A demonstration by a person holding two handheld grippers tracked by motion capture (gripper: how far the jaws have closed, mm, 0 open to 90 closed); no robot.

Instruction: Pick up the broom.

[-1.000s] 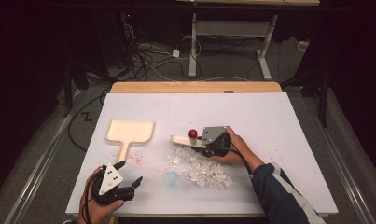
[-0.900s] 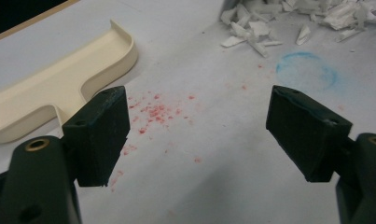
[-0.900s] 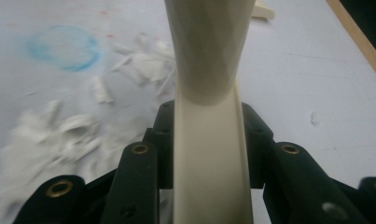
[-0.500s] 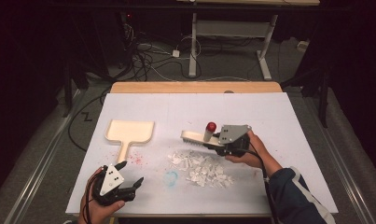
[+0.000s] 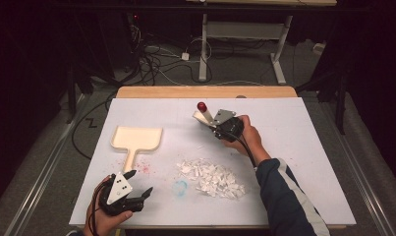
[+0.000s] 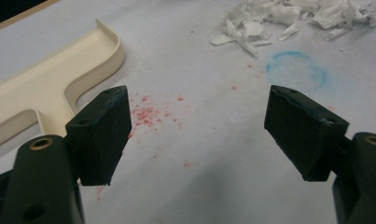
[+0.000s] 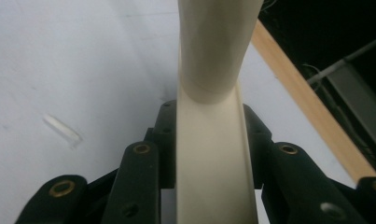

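The left tongs (image 5: 136,189) sit at 7 o'clock on the table (image 5: 303,147), wide open and holding nothing, just as a second ago. The dustpan (image 5: 136,138) lies just beyond them, at 9 o'clock. The paper bits (image 5: 211,176) are piled near the middle, toward 6 o'clock. The right tongs (image 5: 214,126) are squeezed shut on a cream brush (image 5: 203,116) with a red tip. A second ago the brush was low by the pile. Now it has gone up toward 12 o'clock and tips up. I think it is winding up for another sweep.

The dustpan (image 5: 136,139) lies left of the paper scraps (image 5: 211,177) (perhaps torn tissue) on the table (image 5: 303,147).
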